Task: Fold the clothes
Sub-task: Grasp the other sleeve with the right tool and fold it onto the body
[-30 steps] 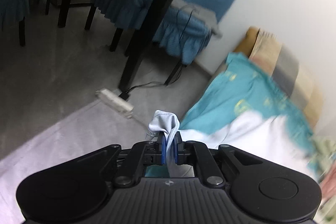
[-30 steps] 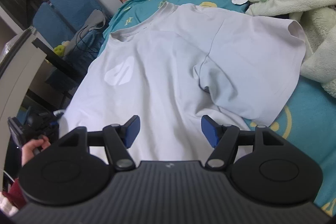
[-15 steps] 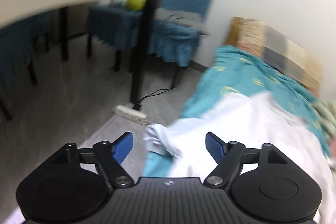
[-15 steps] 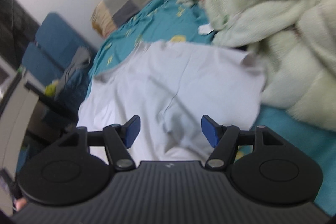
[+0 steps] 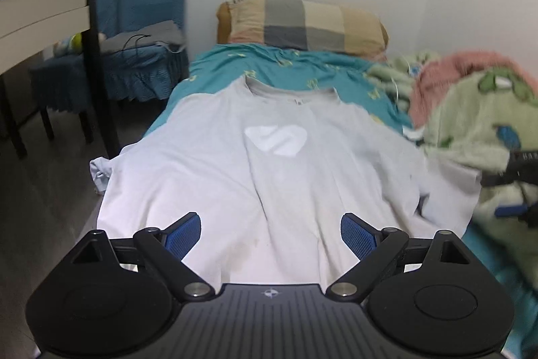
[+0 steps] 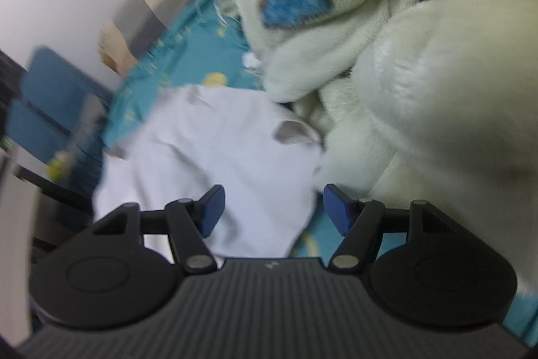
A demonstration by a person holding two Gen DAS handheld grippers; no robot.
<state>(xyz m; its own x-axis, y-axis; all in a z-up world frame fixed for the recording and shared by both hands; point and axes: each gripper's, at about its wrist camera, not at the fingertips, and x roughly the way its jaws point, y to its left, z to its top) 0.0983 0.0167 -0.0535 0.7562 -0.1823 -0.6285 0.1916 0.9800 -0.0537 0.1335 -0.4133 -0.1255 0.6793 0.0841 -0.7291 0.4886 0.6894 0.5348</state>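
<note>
A pale grey T-shirt (image 5: 269,177) with a white chest logo lies spread face up on the teal bedsheet (image 5: 296,69), collar toward the pillow. Its left sleeve (image 5: 99,172) hangs over the bed's edge. My left gripper (image 5: 270,232) is open and empty above the shirt's lower part. My right gripper (image 6: 272,207) is open and empty over the shirt's right sleeve (image 6: 235,150), close to the fleece blanket. The right gripper also shows blurred at the right edge of the left wrist view (image 5: 514,190).
A pale green fleece blanket (image 6: 420,73) and a pink one (image 5: 464,69) are heaped along the bed's right side. A checked pillow (image 5: 302,22) lies at the head. Blue-covered chairs (image 5: 141,32) and a table with black legs (image 5: 90,63) stand left of the bed.
My left gripper has opened and let go of the shirt's left sleeve, then swung round to face along the bed. My right gripper has moved right, toward the fleece blanket.
</note>
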